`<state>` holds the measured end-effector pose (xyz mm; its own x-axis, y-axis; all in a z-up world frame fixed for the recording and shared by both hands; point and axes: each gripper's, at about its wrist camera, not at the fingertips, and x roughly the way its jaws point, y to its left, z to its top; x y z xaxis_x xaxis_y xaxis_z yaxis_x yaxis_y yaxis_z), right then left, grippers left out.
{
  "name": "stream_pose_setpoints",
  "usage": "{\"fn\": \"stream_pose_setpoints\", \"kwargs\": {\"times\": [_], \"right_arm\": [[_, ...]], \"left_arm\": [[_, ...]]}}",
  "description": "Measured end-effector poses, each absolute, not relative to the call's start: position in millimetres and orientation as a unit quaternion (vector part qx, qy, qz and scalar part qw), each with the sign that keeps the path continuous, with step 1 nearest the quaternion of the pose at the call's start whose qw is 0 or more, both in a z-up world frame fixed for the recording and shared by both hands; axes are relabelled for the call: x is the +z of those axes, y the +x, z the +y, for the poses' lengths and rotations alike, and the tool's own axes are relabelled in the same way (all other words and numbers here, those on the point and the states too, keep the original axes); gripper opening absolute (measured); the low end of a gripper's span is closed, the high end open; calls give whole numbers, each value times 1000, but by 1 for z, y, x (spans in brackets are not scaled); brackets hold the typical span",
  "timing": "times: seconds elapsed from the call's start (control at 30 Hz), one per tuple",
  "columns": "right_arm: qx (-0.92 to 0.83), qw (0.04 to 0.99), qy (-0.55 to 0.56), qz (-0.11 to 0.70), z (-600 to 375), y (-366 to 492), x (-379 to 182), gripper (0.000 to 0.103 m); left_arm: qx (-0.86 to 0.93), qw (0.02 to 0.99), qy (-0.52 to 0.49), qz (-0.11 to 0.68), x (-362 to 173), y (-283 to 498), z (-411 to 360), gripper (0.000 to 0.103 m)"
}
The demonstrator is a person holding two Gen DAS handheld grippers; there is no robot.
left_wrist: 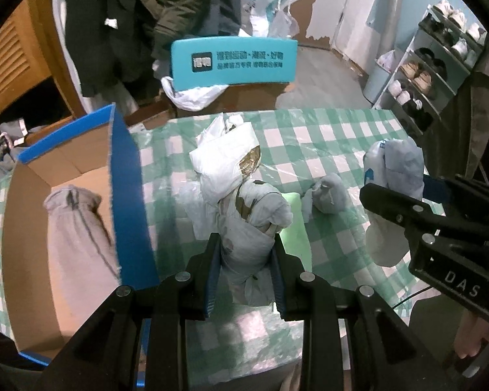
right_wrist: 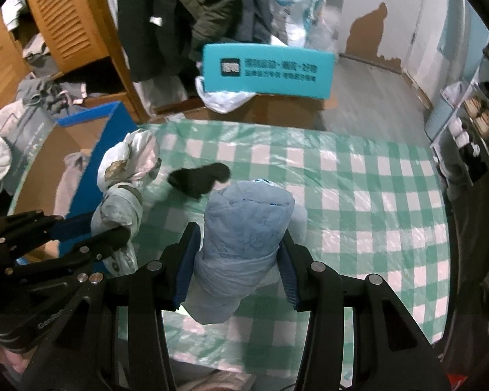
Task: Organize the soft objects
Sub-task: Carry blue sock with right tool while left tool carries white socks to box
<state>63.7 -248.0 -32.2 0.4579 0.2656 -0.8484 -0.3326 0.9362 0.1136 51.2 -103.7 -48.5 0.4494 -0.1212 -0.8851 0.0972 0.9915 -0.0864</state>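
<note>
My left gripper (left_wrist: 246, 244) is shut on a pale grey patterned cloth bundle (left_wrist: 247, 228), held above the green checked table (left_wrist: 326, 137); it also shows in the right wrist view (right_wrist: 120, 208). A white rolled bundle (left_wrist: 226, 159) lies just beyond it. My right gripper (right_wrist: 239, 238) is shut on a light blue rolled cloth (right_wrist: 244, 224), also seen in the left wrist view (left_wrist: 396, 169). A small grey bundle (left_wrist: 329, 194) lies between the two held ones. A black sock-like item (right_wrist: 200, 179) lies on the table beyond the blue roll.
An open cardboard box with a blue rim (left_wrist: 127, 169) stands on the left and holds a grey drawstring garment (left_wrist: 75, 228). A teal chair back (left_wrist: 233, 62) stands beyond the table's far edge. A shoe rack (left_wrist: 430, 75) is at the right.
</note>
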Motion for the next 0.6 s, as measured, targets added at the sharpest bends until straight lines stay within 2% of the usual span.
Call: {"fn": "stream_pose_setpoints", "kwargs": {"times": [0.6], "right_arm": [[225, 854, -57, 465, -179, 55, -4, 46]], "left_arm": [[-23, 868, -34, 496, -25, 24, -32, 28]]}}
